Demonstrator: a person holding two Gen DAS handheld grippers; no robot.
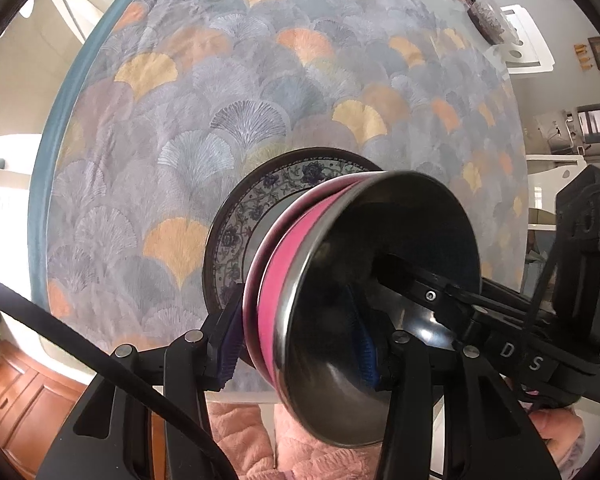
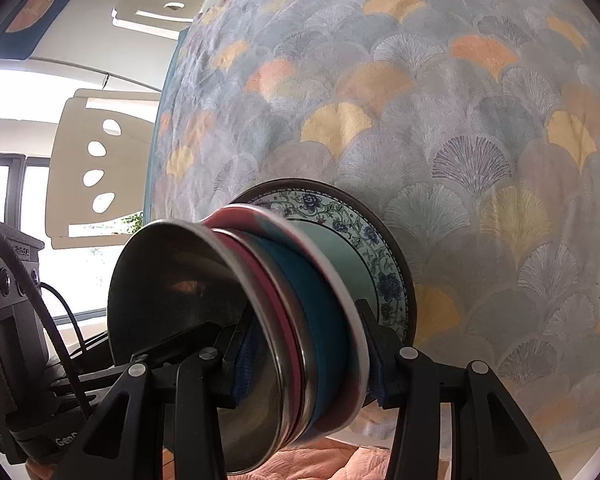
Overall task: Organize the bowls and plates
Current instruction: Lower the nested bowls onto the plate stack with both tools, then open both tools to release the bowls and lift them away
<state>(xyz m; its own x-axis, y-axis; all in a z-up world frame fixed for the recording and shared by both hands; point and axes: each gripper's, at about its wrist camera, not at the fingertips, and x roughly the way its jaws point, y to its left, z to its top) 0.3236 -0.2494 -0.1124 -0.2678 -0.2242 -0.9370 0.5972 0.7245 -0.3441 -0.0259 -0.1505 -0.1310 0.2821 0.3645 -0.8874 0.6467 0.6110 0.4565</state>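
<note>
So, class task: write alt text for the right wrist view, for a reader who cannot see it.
The right claw grips the rims of a stack of bowls, steel on top, then pink and teal, above a floral plate on a fan-patterned tablecloth. The left claw reaches in from the left, one finger inside the steel bowl. Pale chairs stand beyond the table.

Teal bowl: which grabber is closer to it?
Right. The right gripper pinches the stack with one finger against the teal bowl and its white rim. The left gripper pinches the steel bowl on top instead.
</note>
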